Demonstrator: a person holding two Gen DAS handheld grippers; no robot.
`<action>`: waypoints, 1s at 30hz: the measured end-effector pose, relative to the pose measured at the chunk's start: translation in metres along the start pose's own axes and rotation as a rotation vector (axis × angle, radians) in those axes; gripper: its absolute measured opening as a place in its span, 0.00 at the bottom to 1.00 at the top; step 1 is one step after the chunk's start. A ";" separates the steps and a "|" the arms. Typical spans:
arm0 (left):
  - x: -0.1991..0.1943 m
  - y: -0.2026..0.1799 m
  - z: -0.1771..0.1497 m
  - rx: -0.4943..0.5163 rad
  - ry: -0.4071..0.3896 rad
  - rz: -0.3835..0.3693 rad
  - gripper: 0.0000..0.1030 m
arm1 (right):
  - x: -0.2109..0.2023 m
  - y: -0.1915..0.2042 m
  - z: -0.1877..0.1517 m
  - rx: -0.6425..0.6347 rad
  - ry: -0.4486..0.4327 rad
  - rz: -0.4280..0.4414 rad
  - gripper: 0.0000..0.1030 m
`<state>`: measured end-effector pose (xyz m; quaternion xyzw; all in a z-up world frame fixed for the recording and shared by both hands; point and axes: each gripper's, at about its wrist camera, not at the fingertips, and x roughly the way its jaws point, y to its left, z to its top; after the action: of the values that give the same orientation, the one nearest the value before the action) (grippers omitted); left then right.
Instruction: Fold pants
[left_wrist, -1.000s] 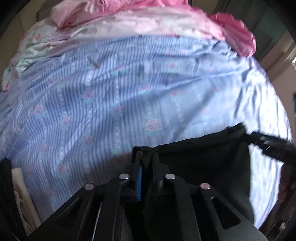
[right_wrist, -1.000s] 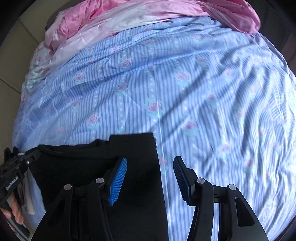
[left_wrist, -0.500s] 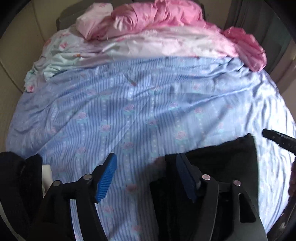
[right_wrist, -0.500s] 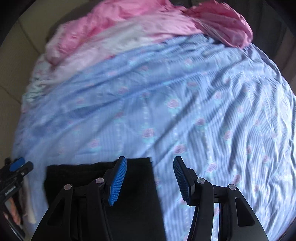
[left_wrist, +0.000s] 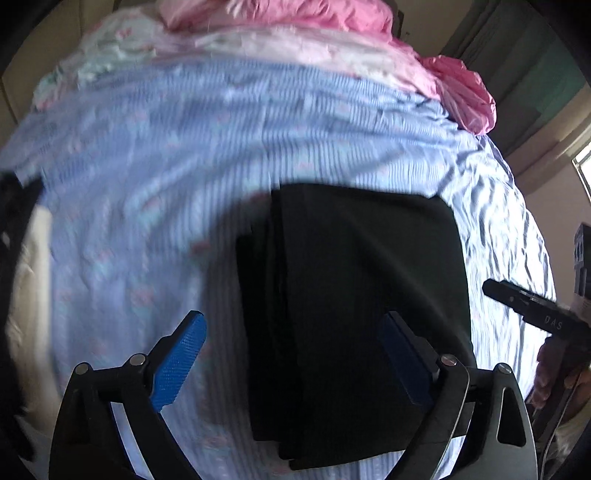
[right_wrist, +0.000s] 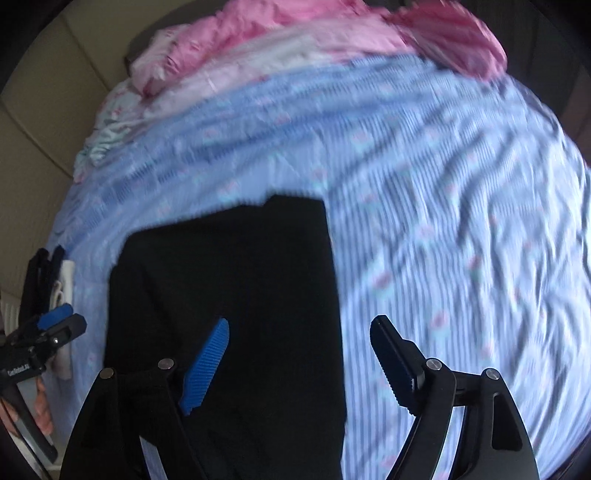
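The black pants (left_wrist: 362, 306) lie folded into a flat rectangle on the blue striped bed sheet (left_wrist: 221, 140). They also show in the right wrist view (right_wrist: 229, 280). My left gripper (left_wrist: 295, 358) is open and empty above the pants' near left part. My right gripper (right_wrist: 303, 354) is open and empty above the pants' right edge. The other gripper shows at the right edge of the left wrist view (left_wrist: 535, 314) and at the left edge of the right wrist view (right_wrist: 48, 328). Both views are blurred.
Pink bedding (left_wrist: 295, 18) is heaped at the far end of the bed, also in the right wrist view (right_wrist: 295, 33). Dark and white cloth (left_wrist: 22, 236) lies at the bed's left edge. A beige wall (right_wrist: 33, 110) stands on the left.
My left gripper has let go of the pants and opened. Both grippers have lifted and drawn back, so the whole folded rectangle now shows.
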<state>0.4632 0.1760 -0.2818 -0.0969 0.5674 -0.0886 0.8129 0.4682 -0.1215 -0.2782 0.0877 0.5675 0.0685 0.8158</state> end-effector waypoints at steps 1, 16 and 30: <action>0.007 0.002 -0.002 -0.011 0.015 -0.003 0.93 | 0.004 -0.004 -0.003 0.015 0.008 0.001 0.78; 0.061 0.034 -0.027 -0.189 0.087 -0.070 0.95 | 0.058 -0.014 -0.021 0.061 0.136 0.033 0.78; 0.057 0.044 -0.029 -0.304 0.118 -0.175 0.51 | 0.073 -0.010 -0.016 0.076 0.149 0.025 0.80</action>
<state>0.4568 0.2020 -0.3541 -0.2622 0.6105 -0.0780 0.7433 0.4784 -0.1146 -0.3531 0.1202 0.6276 0.0633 0.7666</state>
